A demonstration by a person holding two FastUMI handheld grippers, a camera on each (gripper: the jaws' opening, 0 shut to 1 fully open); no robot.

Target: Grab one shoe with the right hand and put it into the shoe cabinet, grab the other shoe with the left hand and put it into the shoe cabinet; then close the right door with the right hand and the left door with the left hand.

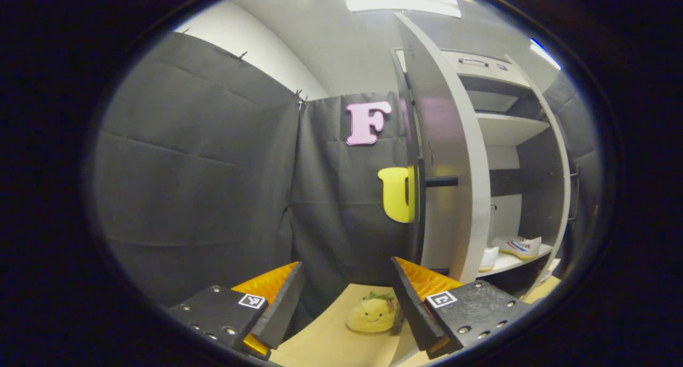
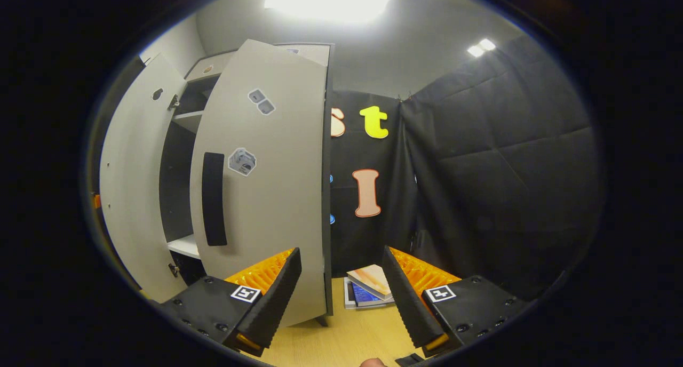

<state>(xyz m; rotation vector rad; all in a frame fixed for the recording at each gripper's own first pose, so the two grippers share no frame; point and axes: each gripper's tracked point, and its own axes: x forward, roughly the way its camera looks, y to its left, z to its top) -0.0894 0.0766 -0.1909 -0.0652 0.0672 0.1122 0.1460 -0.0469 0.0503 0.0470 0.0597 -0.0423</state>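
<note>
With both shoes (image 1: 516, 246) resting on the cabinet's low shelf (image 1: 525, 258), I hold both grippers' fingers (image 1: 277, 306) (image 2: 408, 302) spread and empty, since the right door (image 2: 267, 196) and left door (image 1: 451, 180) stand open.

In the left gripper view, the shoe cabinet (image 1: 496, 159) stands at the right, its left door (image 1: 448, 159) open toward us. Two shoes (image 1: 517, 246) sit on its low shelf. A plush toy (image 1: 372, 314) lies on the floor, bottom middle.

In the right gripper view, the right door (image 2: 267, 185) stands left of middle. Books (image 2: 369, 287) lie on the floor to its right.
</note>
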